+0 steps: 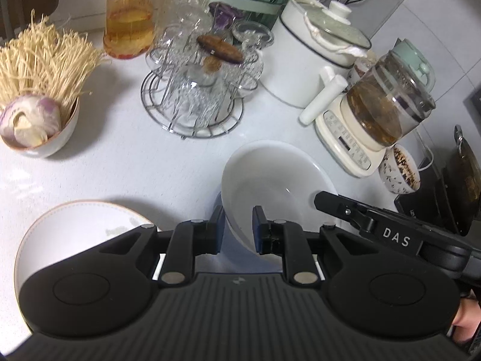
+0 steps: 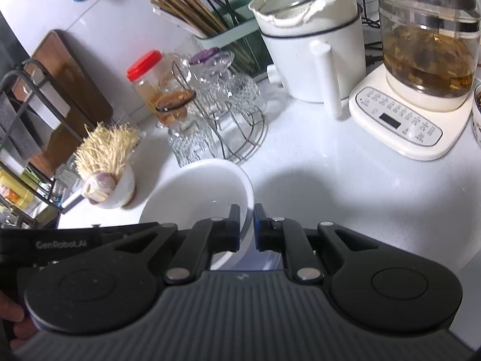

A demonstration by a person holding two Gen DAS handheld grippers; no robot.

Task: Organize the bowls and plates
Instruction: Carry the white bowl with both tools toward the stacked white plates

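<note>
A white bowl [image 1: 270, 177] is held tilted above the white counter. My left gripper [image 1: 239, 228] straddles its near rim, one finger inside and one outside, with a gap that looks slightly wider than the rim. My right gripper [image 2: 247, 225] is shut on the same bowl [image 2: 198, 192] at its right rim; its black body [image 1: 390, 228] shows at the right of the left wrist view. A white plate with a thin brown rim [image 1: 75, 228] lies on the counter at the lower left, partly hidden by my left gripper.
A small bowl with noodles and garlic [image 1: 39, 120] stands at the left. A wire rack of glass cups [image 1: 198, 90], a red-lidded jar [image 1: 129, 21], a white pot [image 1: 315, 60] and a kettle on a cream base [image 1: 375, 114] line the back. A patterned bowl [image 1: 399, 171] sits at the right.
</note>
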